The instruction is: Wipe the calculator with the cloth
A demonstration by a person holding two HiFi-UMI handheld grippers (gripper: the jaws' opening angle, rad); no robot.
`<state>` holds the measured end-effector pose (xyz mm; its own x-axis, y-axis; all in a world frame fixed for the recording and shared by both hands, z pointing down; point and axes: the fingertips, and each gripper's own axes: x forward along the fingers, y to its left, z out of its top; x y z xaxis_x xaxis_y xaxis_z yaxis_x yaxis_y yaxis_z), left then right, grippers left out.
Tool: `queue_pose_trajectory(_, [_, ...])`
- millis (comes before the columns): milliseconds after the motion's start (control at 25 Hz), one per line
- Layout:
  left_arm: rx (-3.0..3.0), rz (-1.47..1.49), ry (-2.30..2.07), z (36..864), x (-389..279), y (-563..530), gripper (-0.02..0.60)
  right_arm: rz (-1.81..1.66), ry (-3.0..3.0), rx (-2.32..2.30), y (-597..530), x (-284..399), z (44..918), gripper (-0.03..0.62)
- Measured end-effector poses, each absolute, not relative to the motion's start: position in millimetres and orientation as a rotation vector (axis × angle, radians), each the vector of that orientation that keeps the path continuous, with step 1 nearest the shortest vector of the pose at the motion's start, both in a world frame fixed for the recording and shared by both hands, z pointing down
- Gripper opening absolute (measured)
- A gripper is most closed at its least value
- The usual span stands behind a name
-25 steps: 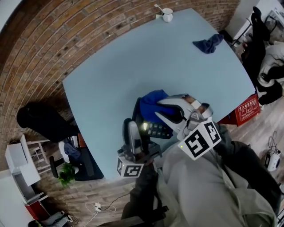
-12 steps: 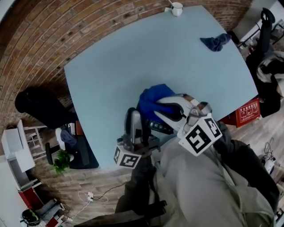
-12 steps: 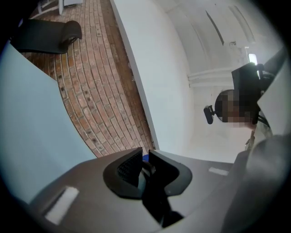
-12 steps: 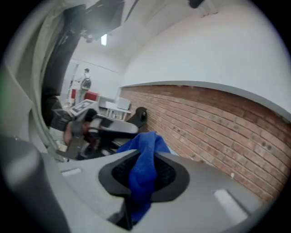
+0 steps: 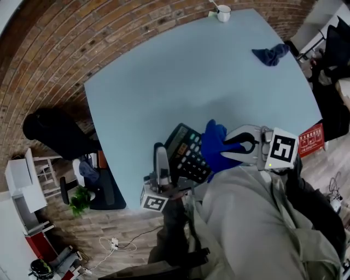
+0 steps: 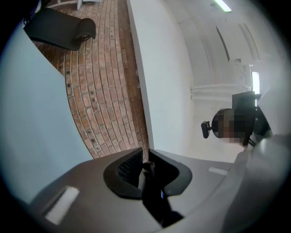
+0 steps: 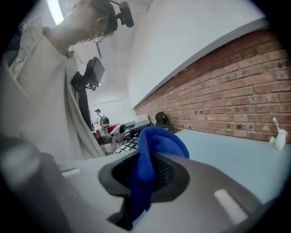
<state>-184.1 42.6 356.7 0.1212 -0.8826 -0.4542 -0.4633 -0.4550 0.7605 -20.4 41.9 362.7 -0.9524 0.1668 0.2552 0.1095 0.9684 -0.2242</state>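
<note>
The black calculator [image 5: 185, 153] is tilted over the near part of the light blue table [image 5: 164, 82], its keys showing. My left gripper [image 5: 163, 158] is shut on the calculator's near left edge, which shows as a thin dark slab [image 6: 152, 195] between the jaws of the left gripper [image 6: 146, 166]. My right gripper [image 5: 227, 146] is shut on the bright blue cloth [image 5: 214, 143], which lies against the calculator's right side. In the right gripper view the cloth [image 7: 152, 145] bulges out of the right gripper [image 7: 145, 173], with calculator keys [image 7: 125, 143] just beyond it.
A second, darker blue cloth [image 5: 270, 54] lies at the table's far right, and a white mug [image 5: 223, 13] stands at the far edge. A black chair [image 5: 52, 134] and a red box [image 5: 311, 136] flank the table on the brick floor.
The right gripper has rolled and slid right with the cloth, from on top of the calculator to its right side. The keys now show. The left gripper sank slightly.
</note>
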Motion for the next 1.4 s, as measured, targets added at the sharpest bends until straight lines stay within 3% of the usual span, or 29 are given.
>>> queue_pose_trajectory(360, [2.059, -1.384, -0.866, 329, -137, 33, 0.038, 0.221, -2.989, 0.211, -30, -49, 337, 0.06])
queue_pose_trajectory(800, [1.829, -1.656, -0.965, 326, -200, 30, 0.038, 0.211, -2.854, -0.348, 71, -14, 349, 0.06])
queue_pose_trajectory(1120, [1.846, -1.679, -0.756, 312, -171, 29, 0.038, 0.267, -3.134, 0.191, 1, -10, 298, 0.06])
queue_pose_trajectory(1400, [1.824, -1.654, -0.682, 318, -158, 27, 0.038, 0.198, -3.161, 0.064, 0, -34, 286, 0.06])
